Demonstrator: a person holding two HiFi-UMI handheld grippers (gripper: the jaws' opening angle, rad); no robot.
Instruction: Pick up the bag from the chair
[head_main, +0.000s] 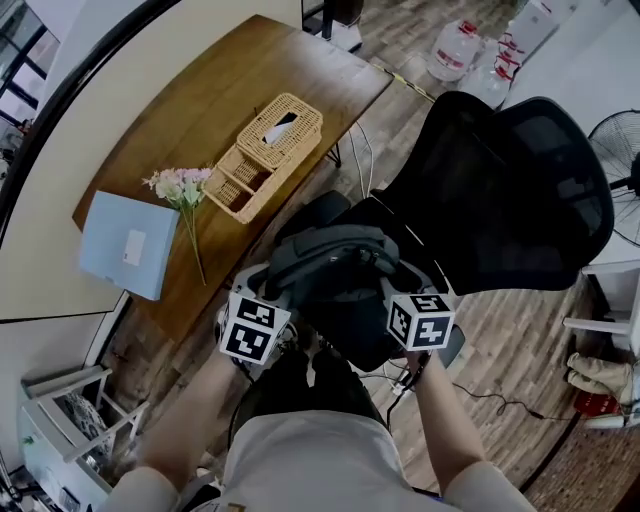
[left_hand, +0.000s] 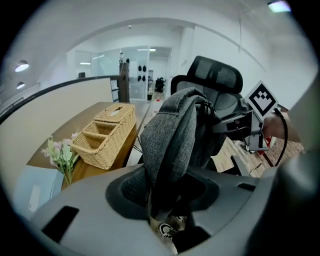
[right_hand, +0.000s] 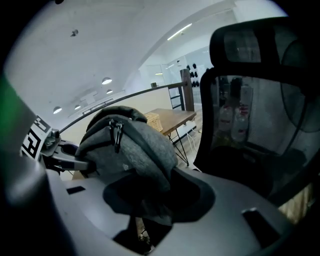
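Note:
A dark grey fabric bag hangs between my two grippers, in front of the black mesh office chair and above its seat. My left gripper is shut on the bag's left side; in the left gripper view the grey cloth runs down into the jaws. My right gripper is shut on the bag's right side; in the right gripper view the bag, with a zip pull on top, fills the jaws. The chair back stands to its right.
A wooden table at left carries a wicker basket, pink flowers and a light blue folder. Water jugs stand on the floor behind the chair. A fan is at the right edge.

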